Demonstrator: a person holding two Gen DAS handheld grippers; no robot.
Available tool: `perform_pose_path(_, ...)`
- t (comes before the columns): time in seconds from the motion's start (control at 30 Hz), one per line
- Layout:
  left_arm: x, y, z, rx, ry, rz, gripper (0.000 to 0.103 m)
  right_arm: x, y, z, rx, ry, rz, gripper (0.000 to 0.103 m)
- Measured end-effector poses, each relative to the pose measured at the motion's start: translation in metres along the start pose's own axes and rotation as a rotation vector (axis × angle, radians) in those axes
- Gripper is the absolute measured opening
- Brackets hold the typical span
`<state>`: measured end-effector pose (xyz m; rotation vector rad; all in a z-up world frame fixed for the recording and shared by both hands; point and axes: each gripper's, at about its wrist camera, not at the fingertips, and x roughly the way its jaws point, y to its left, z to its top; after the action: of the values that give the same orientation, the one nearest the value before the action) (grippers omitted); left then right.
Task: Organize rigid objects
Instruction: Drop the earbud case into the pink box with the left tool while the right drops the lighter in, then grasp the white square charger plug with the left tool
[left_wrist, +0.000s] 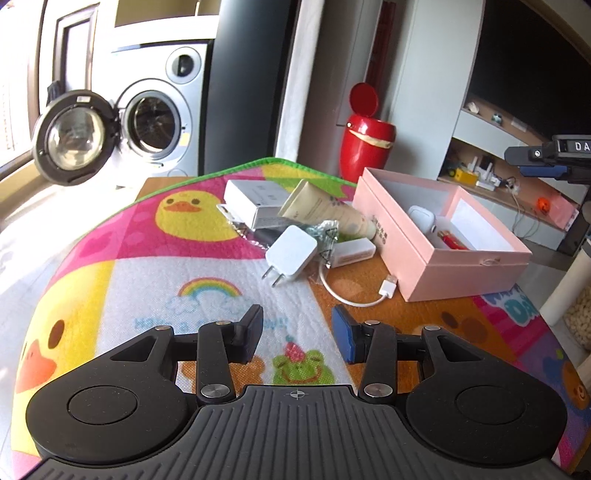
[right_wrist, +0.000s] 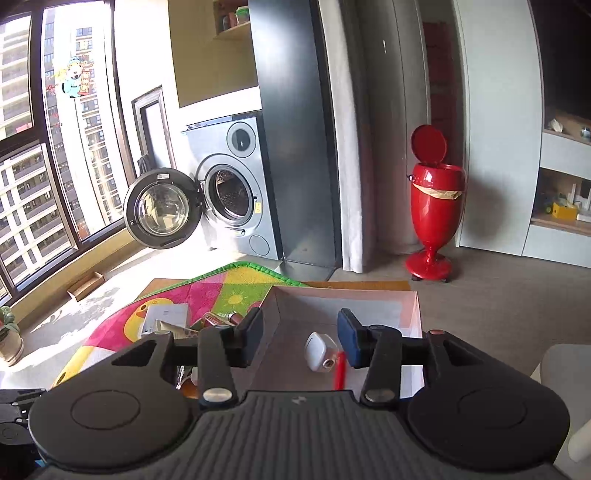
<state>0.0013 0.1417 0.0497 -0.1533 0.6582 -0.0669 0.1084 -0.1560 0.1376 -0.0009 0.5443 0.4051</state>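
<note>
The left tongs hover with jaws apart and nothing between them above the cartoon play mat that covers the bench, and the nearest loose item, a white plug adapter, lies just ahead of them and slightly left of centre, its prongs pointing back toward the tongs and its flat body lying diagonally across the line of approach. Just right of the adapter a white cable loops across bare mat, its plug end close to the near wall of the pink box. Beyond the adapter a small white card reader, a cream tube and a white carton crowd together, touching or overlapping. The right tongs, also spread and empty, hang over the pink box, where a white earbud case and a blurred red object already lie. By this view the left tongs look nearer the adapter, with open mat on its near side.
</note>
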Motion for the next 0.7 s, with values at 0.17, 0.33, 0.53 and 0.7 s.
perform_pose_path(0.17,0.017,0.000,0.008,0.038,-0.030,-0.024,0.046,-0.001,0.038,-0.046,-0.183,0.043,-0.028,0.053)
perform_pose_path(0.33,0.046,-0.003,0.033,0.111,-0.039,0.009,0.046,-0.011,0.060,-0.078,-0.313,0.061,-0.013,0.057)
perform_pose_path(0.53,0.078,-0.013,0.047,0.238,0.019,0.014,0.046,-0.013,0.057,-0.097,-0.308,0.116,0.025,0.063)
perform_pose_path(0.7,0.102,-0.013,0.047,0.219,0.080,0.017,0.048,-0.004,0.053,-0.105,-0.290,0.158,0.028,0.063)
